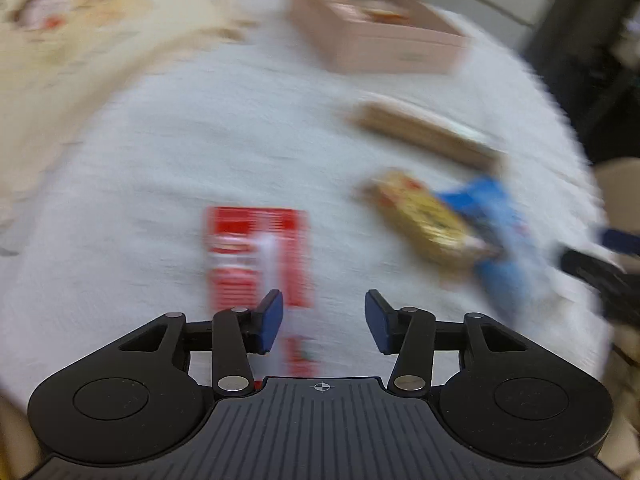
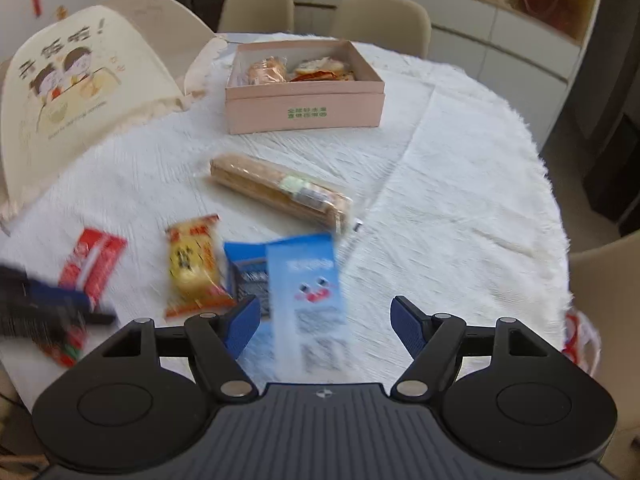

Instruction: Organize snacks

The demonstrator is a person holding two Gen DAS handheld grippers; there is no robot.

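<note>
A pink box (image 2: 304, 110) with several wrapped snacks inside stands at the back of the white table; it also shows in the blurred left wrist view (image 1: 376, 36). On the cloth lie a long biscuit pack (image 2: 280, 188) (image 1: 424, 132), a yellow snack pack (image 2: 194, 266) (image 1: 424, 220), a blue packet (image 2: 304, 280) (image 1: 500, 232) and a red packet (image 2: 94, 262) (image 1: 258, 256). My left gripper (image 1: 324, 320) is open, just above the red packet's near end. My right gripper (image 2: 326, 326) is open over the blue packet. Both are empty.
A cream cartoon-print food cover (image 2: 72, 92) stands at the left of the table. The white tablecloth (image 2: 460, 200) covers the round table. Beige chairs (image 2: 380, 20) stand behind it, and a cabinet runs along the back wall.
</note>
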